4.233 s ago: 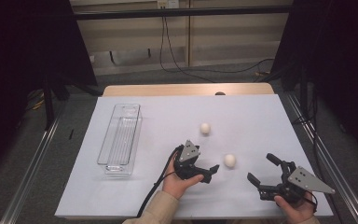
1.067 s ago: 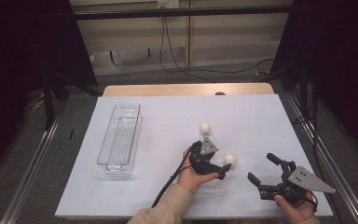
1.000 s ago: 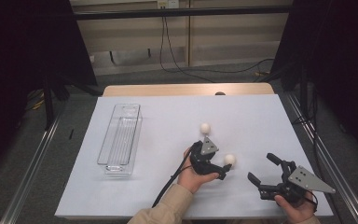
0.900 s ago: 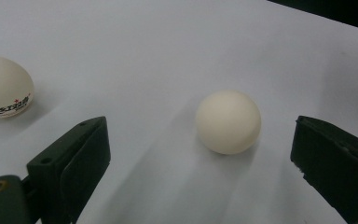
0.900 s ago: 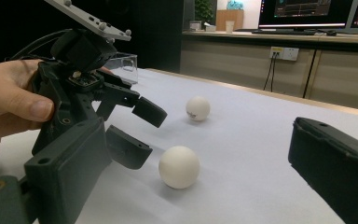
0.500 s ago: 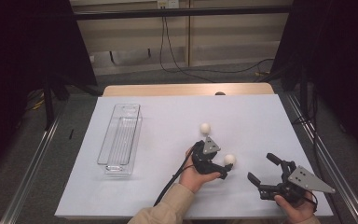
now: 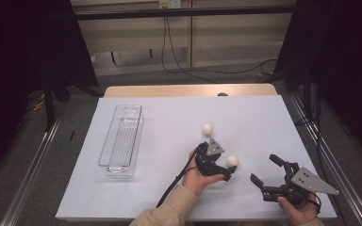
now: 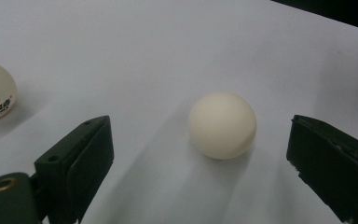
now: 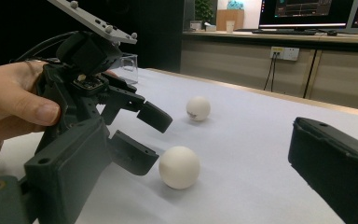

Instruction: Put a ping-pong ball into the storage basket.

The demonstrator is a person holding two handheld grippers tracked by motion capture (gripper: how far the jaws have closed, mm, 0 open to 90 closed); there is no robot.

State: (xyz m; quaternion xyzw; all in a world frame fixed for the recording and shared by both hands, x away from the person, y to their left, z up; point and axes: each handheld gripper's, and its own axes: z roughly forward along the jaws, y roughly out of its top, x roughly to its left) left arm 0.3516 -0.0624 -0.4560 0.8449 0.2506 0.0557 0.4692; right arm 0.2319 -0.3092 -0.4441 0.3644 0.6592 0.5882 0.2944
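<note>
My left gripper [image 8: 200, 154] jaws, just closing, stand open around the ball [image 8: 222, 124]. I should centre it before squeezing. The right gripper [image 7: 269, 172] waits open.

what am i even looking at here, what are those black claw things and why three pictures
A person sits at a white table and holds a hand-operated two-jaw gripper in each hand. The high view looks down from above; the other two pictures come from small cameras riding on each gripper, looking along its jaws.

On the table lie two white balls and a clear plastic tray. The left gripper has its jaws either side of the near ball; they have just been closing a little but do not touch it yet, so nothing is held. The far ball sits apart, and has print on it. The right gripper rests open, off to the side.
</note>
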